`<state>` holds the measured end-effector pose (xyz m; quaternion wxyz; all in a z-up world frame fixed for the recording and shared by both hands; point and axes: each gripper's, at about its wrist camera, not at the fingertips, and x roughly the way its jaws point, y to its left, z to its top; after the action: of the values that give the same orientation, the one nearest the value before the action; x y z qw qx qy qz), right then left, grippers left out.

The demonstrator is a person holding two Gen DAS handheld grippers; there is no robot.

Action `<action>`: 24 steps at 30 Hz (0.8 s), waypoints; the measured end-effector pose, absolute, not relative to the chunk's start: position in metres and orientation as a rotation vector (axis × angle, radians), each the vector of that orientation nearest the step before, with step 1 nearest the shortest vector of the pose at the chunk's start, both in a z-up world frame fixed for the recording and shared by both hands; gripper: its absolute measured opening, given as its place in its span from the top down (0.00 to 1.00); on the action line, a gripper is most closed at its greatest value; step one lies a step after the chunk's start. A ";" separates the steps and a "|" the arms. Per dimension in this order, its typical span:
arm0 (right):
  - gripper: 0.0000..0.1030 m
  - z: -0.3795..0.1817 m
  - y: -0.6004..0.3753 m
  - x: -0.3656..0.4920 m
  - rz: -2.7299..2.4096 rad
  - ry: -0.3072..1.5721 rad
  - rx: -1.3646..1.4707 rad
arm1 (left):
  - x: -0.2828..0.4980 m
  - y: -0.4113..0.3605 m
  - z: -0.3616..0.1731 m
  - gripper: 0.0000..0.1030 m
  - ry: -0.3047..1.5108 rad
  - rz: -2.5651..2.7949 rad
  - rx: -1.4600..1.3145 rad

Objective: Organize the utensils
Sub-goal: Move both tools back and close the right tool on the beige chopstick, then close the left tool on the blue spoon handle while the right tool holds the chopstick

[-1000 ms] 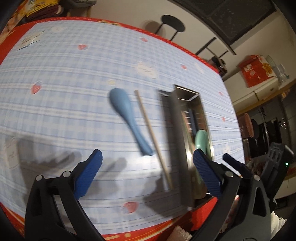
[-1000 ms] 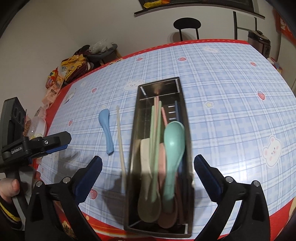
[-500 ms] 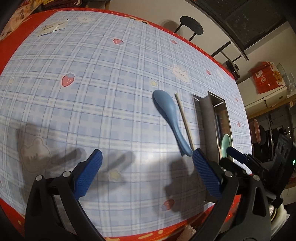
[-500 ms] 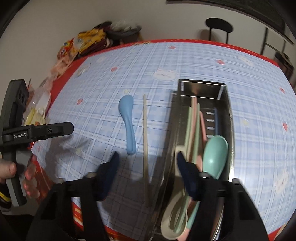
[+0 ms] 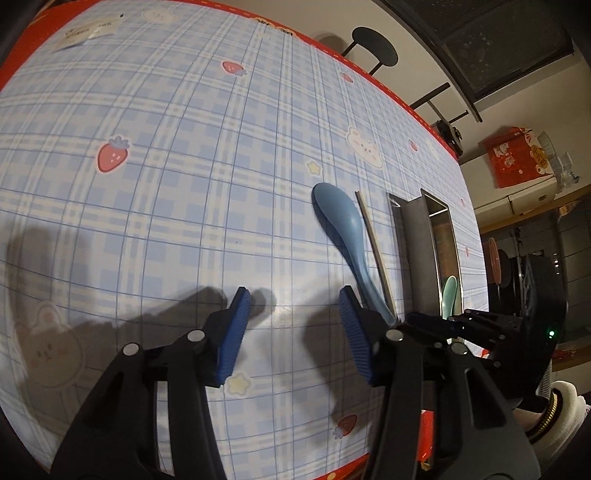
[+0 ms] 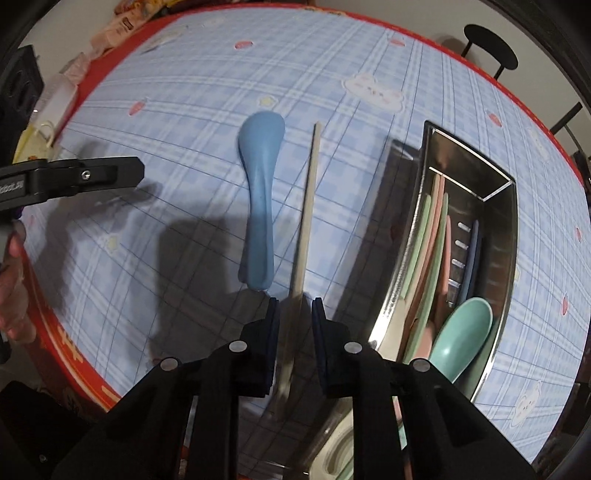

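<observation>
A blue spoon (image 6: pixel 260 206) and a beige chopstick (image 6: pixel 304 221) lie side by side on the checked tablecloth, left of a steel utensil tray (image 6: pixel 506 206) that holds a green spoon (image 6: pixel 461 334) and several pastel utensils. My right gripper (image 6: pixel 294 306) straddles the near end of the chopstick, its jaws narrowed to a small gap with the stick between them. My left gripper (image 5: pixel 293 306) is open and empty above the cloth, just left of the blue spoon's (image 5: pixel 343 229) handle end. The tray also shows in the left wrist view (image 5: pixel 419 251).
The table's red edge (image 6: pixel 70 347) runs close along the near side. Snack packets (image 6: pixel 110 33) lie at the far left corner. A black stool (image 5: pixel 375 46) stands beyond the table. A paper label (image 5: pixel 86 31) lies on the far cloth.
My right gripper has moved left from over the tray and narrowed around the chopstick's near end. My left gripper has narrowed somewhat and shifted left, lower to the cloth.
</observation>
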<state>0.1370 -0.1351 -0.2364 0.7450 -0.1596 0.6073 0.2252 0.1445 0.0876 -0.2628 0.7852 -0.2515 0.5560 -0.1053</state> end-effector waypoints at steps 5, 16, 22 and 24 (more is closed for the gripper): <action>0.83 -0.245 -0.127 0.139 0.461 1.365 -0.368 | 0.146 0.087 -0.268 0.51 1.205 -0.249 -0.551; 0.93 -0.249 -0.124 0.128 0.474 1.385 -0.215 | 0.159 0.065 -0.275 0.51 1.232 -0.292 -0.528; 0.92 -0.250 -0.124 0.122 0.476 1.373 -0.190 | 0.174 0.046 -0.280 0.55 1.232 -0.311 -0.508; 0.92 -0.251 -0.124 0.121 0.479 1.367 -0.191 | 0.182 0.039 -0.281 0.56 1.219 -0.319 -0.490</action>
<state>0.1209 -0.1238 -0.2508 0.7449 -0.0872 0.6243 0.2186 0.1815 0.0394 -0.2808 0.7800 -0.2267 0.5643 -0.1474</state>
